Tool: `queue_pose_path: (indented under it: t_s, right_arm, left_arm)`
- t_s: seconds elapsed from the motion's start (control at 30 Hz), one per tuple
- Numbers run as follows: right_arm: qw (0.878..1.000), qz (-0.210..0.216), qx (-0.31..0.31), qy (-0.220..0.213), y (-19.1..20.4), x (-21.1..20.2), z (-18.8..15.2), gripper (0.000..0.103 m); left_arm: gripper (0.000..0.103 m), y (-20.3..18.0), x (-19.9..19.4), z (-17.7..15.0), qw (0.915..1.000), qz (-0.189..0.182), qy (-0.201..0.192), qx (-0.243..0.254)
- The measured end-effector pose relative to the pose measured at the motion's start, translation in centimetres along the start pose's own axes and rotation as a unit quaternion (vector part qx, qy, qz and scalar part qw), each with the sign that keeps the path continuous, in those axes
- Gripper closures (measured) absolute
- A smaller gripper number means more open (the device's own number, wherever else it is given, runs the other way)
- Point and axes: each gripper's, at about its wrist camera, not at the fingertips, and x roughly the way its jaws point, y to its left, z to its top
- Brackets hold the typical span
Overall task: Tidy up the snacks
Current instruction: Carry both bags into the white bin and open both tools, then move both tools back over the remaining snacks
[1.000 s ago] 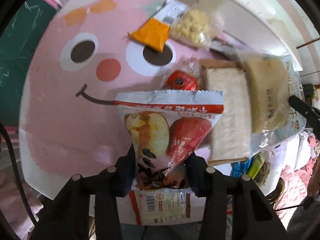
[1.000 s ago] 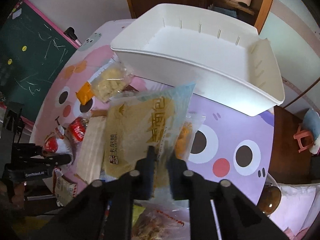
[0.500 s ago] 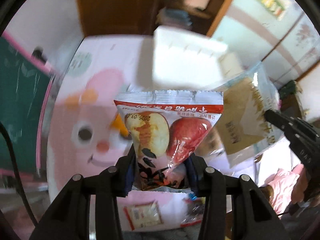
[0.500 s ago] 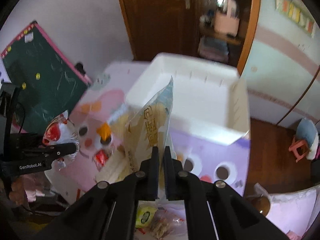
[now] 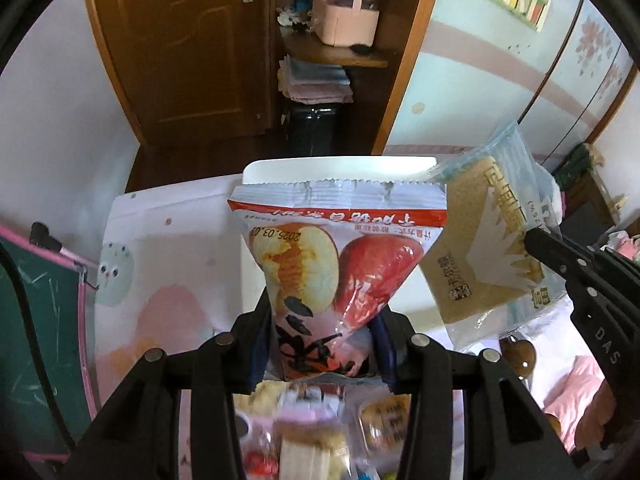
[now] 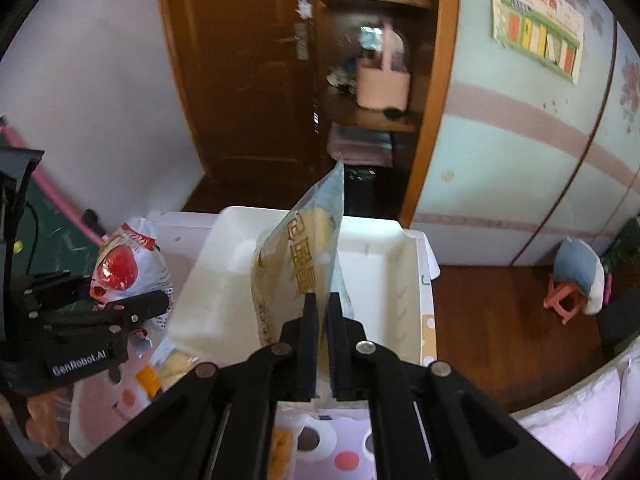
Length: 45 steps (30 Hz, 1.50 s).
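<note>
In the left wrist view, the left gripper (image 5: 322, 344) is clamped on the lower part of a red-and-white snack packet (image 5: 338, 264) printed with apple halves; the packet stands upright between the two black fingers, held in the air. Directly behind it is the white plastic bin (image 5: 276, 168), of which only the far rim shows above the packet. To the right, a clear bread packet (image 5: 484, 240) with gold lettering hangs tilted, pinched at its right edge by the tip of the right gripper (image 5: 536, 242). Below the fingers, blurred, lie more wrapped snacks (image 5: 312, 436) on the pink cartoon mat (image 5: 168, 312). A wooden door (image 5: 188, 44) and a shelf with a pink basket (image 5: 344, 20) fill the background. In the right wrist view, the right gripper (image 6: 322, 312) is squeezed fully together on the bottom edge of the bread packet (image 6: 300, 256), which rises edge-on, in front of the open white bin (image 6: 384, 280) as seen from here. At the left, the left gripper (image 6: 140, 300) holds the apple snack packet (image 6: 128, 264) just beside the bin's left wall. A small orange wrapper (image 6: 148, 378) lies on the mat (image 6: 96, 408) below it.
</note>
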Motion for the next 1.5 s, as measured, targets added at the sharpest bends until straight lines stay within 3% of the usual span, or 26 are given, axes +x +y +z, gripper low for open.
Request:
queue_pose_path:
  t_s: [0.27,0.3,0.37,0.43,0.53,0.63,0.93,1.17,1.5]
  right_arm:
    - [0.999,-0.017,0.025,0.042,-0.8,6.0,0.2,0.096]
    - [0.998,-0.019,0.03,0.044,-1.0,6.5,0.4,0.094]
    - [0.998,-0.025,0.036,0.045,-1.1,7.0,0.6,0.092]
    - [0.998,-0.022,0.042,0.048,-1.1,7.0,0.7,0.081]
    - [0.998,-0.033,0.039,0.041,-1.0,6.4,0.9,0.063]
    - [0.998,-0.026,0.041,0.034,-0.9,5.4,1.0,0.058]
    - [0.998,-0.01,0.053,0.031,-0.9,1.5,0.9,0.055]
    - [0.998,-0.002,0.054,0.023,-0.8,-1.9,-0.1,0.053]
    - [0.999,0.014,0.048,0.006,-0.2,-7.5,-2.4,0.053]
  left_arm:
    - [0.054,0.3,7.2,2.3,0.9987,0.026,0.043,-0.005]
    - [0.05,0.3,7.6,2.5,0.9986,0.027,0.046,-0.001]
    - [0.017,-0.2,8.2,2.8,0.9983,0.036,0.045,0.009]
    - [0.012,-0.6,8.1,2.9,0.9986,0.041,0.027,0.019]
    - [0.012,-0.9,7.7,3.0,0.9987,0.037,0.02,0.03]
    - [0.012,-1.2,6.8,3.0,0.9987,0.032,0.008,0.038]
    - [0.012,-1.4,2.6,2.2,0.9991,0.003,-0.031,0.029]
    - [0.012,-1.4,-1.2,0.8,0.9984,0.021,-0.047,0.024]
    - [0.012,-1.9,-8.1,-2.7,0.9976,0.008,-0.068,0.008]
